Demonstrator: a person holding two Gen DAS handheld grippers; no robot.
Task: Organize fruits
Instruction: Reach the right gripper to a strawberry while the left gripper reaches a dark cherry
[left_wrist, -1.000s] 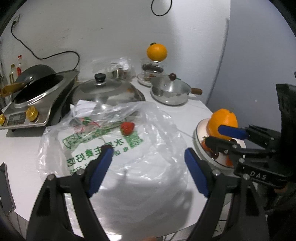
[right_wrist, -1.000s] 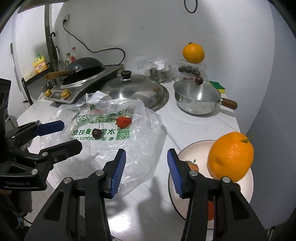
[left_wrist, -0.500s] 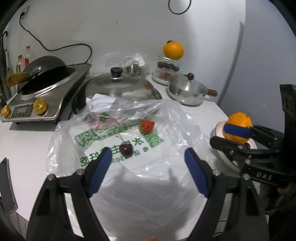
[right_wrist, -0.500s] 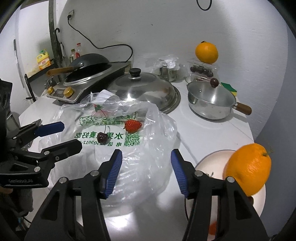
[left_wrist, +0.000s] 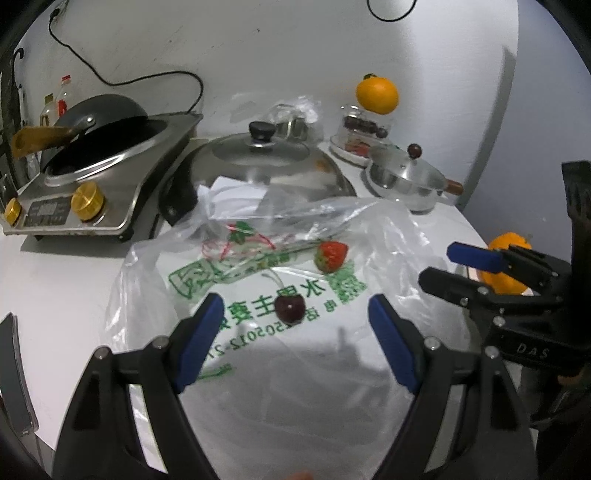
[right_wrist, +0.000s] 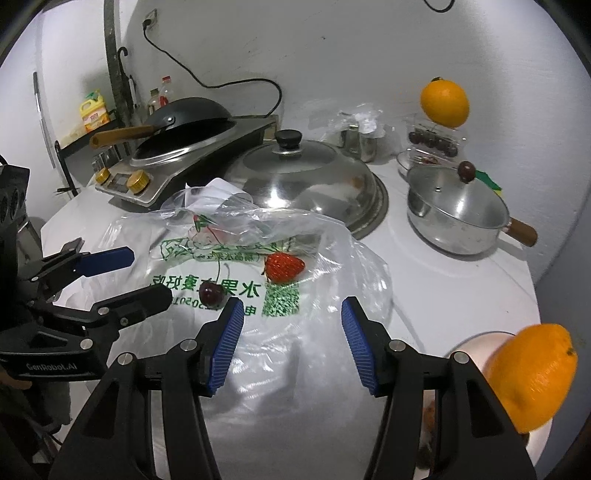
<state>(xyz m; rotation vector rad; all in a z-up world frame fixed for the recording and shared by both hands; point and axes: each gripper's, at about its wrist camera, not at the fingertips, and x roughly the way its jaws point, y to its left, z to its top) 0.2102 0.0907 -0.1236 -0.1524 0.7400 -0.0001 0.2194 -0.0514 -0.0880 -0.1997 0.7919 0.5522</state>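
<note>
Approach step: left tool (left_wrist: 295, 321) and right tool (right_wrist: 291, 328) both apart, empty, above cherry (left_wrist: 290, 308) and strawberry (left_wrist: 330, 255) mid-frame on plastic bag (left_wrist: 258, 369); next, straddling one fruit, then closing

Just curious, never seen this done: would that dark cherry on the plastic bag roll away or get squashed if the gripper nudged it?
The cherry is round, glossy and probably rolls easily. The crinkly plastic bag may slide underneath.
</note>
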